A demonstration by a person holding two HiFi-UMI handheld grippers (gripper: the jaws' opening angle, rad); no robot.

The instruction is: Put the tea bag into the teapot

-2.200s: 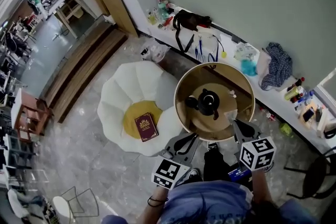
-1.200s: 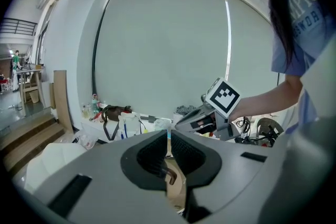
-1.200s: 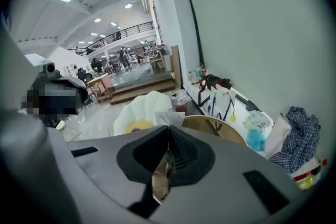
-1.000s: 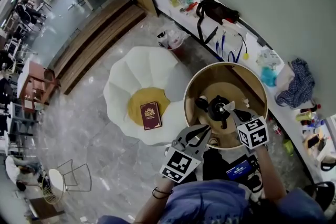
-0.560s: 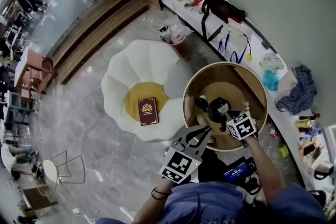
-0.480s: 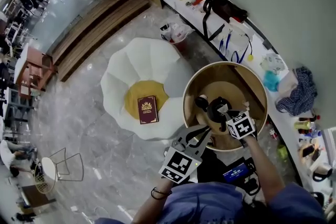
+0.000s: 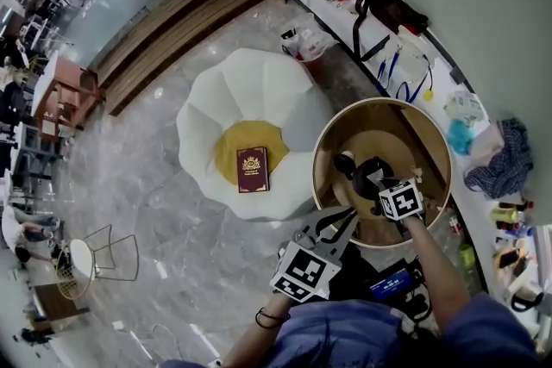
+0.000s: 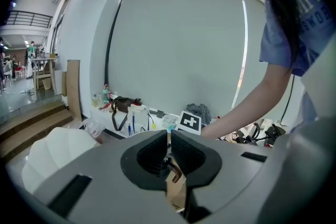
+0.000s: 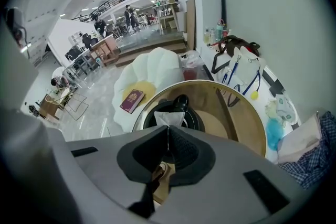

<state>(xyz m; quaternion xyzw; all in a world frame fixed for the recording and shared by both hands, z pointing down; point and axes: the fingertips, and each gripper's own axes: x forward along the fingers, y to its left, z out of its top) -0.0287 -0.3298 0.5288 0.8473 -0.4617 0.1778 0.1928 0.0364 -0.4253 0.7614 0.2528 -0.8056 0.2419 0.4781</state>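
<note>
The tea bag [image 9: 169,119] sits at the tips of the right gripper [image 9: 168,134], directly above the mouth of the teapot [image 9: 181,106], which stands on the round table [image 9: 236,113] just ahead of and below that gripper. Beyond the table, ahead and to the gripper's left, a cushioned seat [image 9: 157,68] stands on the floor with a book [image 9: 131,100] lying on its middle. Ahead and to the right, a ledge [image 9: 247,68] runs along the wall. The left gripper [image 7: 332,226] is behind and to the left, over the table's near edge.

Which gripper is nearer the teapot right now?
Right. The right gripper holds the tea bag just above the teapot; the left gripper sits back at the near rim of the round table.
</note>
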